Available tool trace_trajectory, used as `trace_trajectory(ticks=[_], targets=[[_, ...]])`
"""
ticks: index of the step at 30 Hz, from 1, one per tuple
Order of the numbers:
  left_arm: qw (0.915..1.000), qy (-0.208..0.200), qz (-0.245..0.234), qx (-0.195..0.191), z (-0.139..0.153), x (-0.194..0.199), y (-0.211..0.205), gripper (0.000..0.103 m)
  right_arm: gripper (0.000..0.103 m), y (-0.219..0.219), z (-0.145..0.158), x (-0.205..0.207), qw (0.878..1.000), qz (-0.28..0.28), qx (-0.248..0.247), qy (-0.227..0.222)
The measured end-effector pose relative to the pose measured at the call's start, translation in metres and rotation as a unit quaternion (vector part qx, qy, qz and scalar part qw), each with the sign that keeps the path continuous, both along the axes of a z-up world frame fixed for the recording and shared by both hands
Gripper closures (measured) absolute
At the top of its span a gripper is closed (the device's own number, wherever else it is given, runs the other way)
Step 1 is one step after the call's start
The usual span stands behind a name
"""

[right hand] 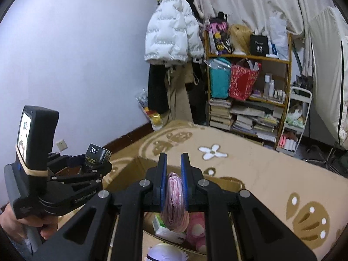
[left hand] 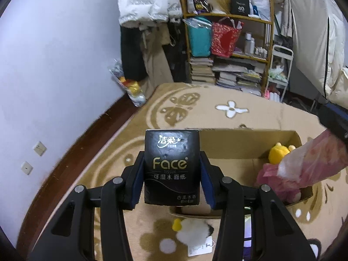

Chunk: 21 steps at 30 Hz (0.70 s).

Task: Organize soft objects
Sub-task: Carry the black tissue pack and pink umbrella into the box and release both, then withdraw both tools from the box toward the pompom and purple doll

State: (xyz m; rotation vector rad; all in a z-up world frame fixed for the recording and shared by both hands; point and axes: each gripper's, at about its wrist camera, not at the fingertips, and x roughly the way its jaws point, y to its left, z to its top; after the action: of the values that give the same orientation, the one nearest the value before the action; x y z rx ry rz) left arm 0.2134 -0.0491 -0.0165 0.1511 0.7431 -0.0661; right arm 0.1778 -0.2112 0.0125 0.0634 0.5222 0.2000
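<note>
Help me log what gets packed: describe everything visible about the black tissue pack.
The black tissue pack is a small upright rectangular pack in glossy, slightly dimpled black wrap, printed with gold "Face", "TISSUE" and white Chinese characters. The left gripper holds it, jaws pressing its two sides, with the top half standing above them. It is held in the air near the open cardboard box, touching nothing else. The right wrist view shows it tilted.
</note>
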Motion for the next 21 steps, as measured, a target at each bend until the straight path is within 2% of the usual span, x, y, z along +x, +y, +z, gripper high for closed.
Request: trace_trajectory(ticks=[7,11,14,16,18,20,21], targets=[[0.9998,0.015,-0.014,-0.007,-0.019,0.009,-0.011,0.058,0.09,-0.003,-0.032,0.016,0.999,-0.006,0.007,0.04],[0.9995,0.024,-0.015,-0.016,-0.027,0.011,-0.016,0.058,0.09,-0.004,-0.04,0.019,0.999,-0.007,0.015,0.048],[0.9996,0.027,-0.013,-0.004,-0.033,0.011,-0.02,0.054,0.088,-0.005,-0.04,0.019,0.998,-0.01,0.02,0.05],[0.9997,0.024,-0.001,0.007,-0.036,0.011,-0.02,0.036,0.078,-0.006,-0.039,0.019,0.998,-0.016,0.02,0.051],[0.9997,0.018,0.01,0.014,-0.036,0.01,-0.017,0.03,0.052,-0.009,-0.038,0.018,0.998,-0.02,0.023,0.052],[0.9996,0.017,0.014,0.016,-0.036,0.01,-0.016,0.022,0.038,-0.013,-0.037,0.016,0.998,-0.028,0.026,0.05],[0.9995,0.019,0.017,0.02,-0.036,0.009,-0.016,0.014,0.034,-0.014,-0.036,0.015,0.998,-0.03,0.027,0.05]])
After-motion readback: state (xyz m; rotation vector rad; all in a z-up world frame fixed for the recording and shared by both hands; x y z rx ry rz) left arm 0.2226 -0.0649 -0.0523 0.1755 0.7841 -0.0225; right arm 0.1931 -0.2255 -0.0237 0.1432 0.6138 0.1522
